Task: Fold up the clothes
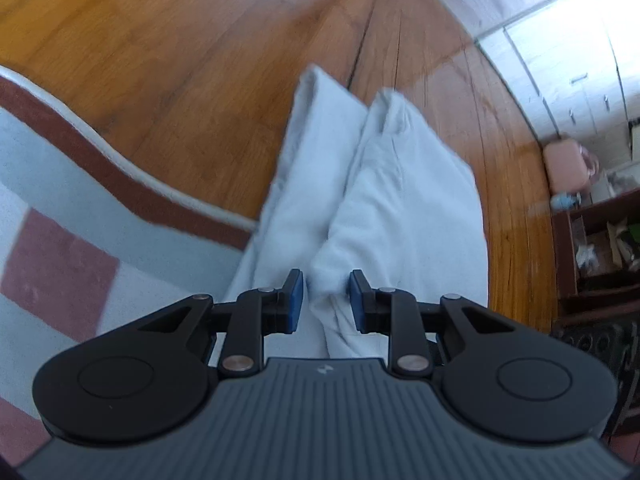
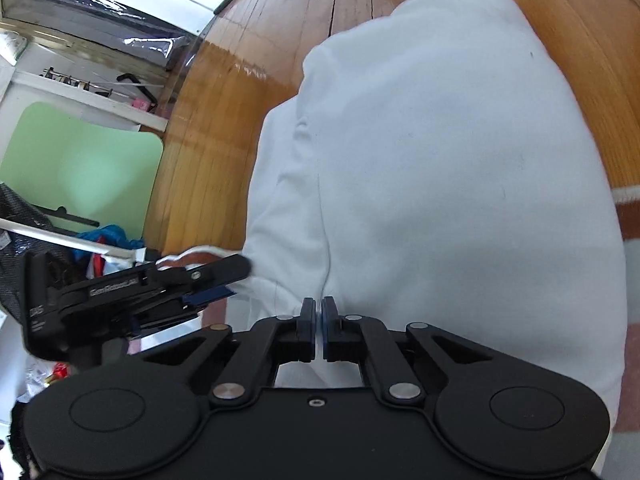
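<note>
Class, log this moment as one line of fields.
left gripper: shut on white garment | right gripper: shut on white garment | garment: across rug and wooden floor

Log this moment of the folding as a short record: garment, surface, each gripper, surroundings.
garment: pale white clothing, two long parts lying side by side, stretching away from the grippers
surface: wooden floor, with the near end of the garment over a checked rug
left gripper: pads pinching a bunched fold of the garment
right gripper: shut on the garment's near edge
relation: left gripper also shows at the left of the right wrist view
surroundings: white cabinets, dark wooden shelf
</note>
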Action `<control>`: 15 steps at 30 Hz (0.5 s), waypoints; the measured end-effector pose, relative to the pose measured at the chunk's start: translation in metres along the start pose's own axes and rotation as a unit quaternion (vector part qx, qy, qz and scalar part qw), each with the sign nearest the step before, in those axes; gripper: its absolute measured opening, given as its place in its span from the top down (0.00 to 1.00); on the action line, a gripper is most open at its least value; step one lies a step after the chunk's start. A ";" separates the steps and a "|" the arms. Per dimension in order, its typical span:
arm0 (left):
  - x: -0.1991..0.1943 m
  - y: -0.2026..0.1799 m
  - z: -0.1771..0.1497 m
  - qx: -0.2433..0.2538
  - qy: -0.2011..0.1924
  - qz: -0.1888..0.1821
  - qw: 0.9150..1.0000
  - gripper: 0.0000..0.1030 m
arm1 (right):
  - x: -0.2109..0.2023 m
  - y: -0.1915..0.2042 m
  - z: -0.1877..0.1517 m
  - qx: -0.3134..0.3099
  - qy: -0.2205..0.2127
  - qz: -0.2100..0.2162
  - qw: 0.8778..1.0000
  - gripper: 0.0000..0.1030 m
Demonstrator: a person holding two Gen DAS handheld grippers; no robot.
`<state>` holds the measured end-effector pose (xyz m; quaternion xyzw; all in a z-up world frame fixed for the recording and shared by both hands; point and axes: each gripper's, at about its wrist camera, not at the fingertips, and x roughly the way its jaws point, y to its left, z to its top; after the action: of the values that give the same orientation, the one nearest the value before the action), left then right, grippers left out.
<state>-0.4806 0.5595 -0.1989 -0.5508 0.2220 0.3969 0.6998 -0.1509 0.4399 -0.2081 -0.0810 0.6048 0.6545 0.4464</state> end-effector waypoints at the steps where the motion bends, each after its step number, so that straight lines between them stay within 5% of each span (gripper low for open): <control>1: -0.006 0.000 0.002 0.007 -0.016 0.012 1.000 0.94 | -0.003 0.002 0.000 -0.010 -0.012 -0.003 1.000 0.97; 7: -0.048 0.003 0.017 0.047 -0.112 0.100 0.987 0.95 | -0.047 0.001 0.023 -0.062 -0.075 -0.035 0.995 0.97; 15: -0.063 0.046 0.028 -0.056 -0.119 0.143 0.981 0.94 | -0.084 -0.019 0.028 -0.065 -0.103 -0.033 0.992 0.97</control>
<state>-0.5575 0.5696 -0.1709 -0.5007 0.1911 0.5674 0.6252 -0.0767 0.4207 -0.1605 -0.0621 0.5090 0.6823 0.5211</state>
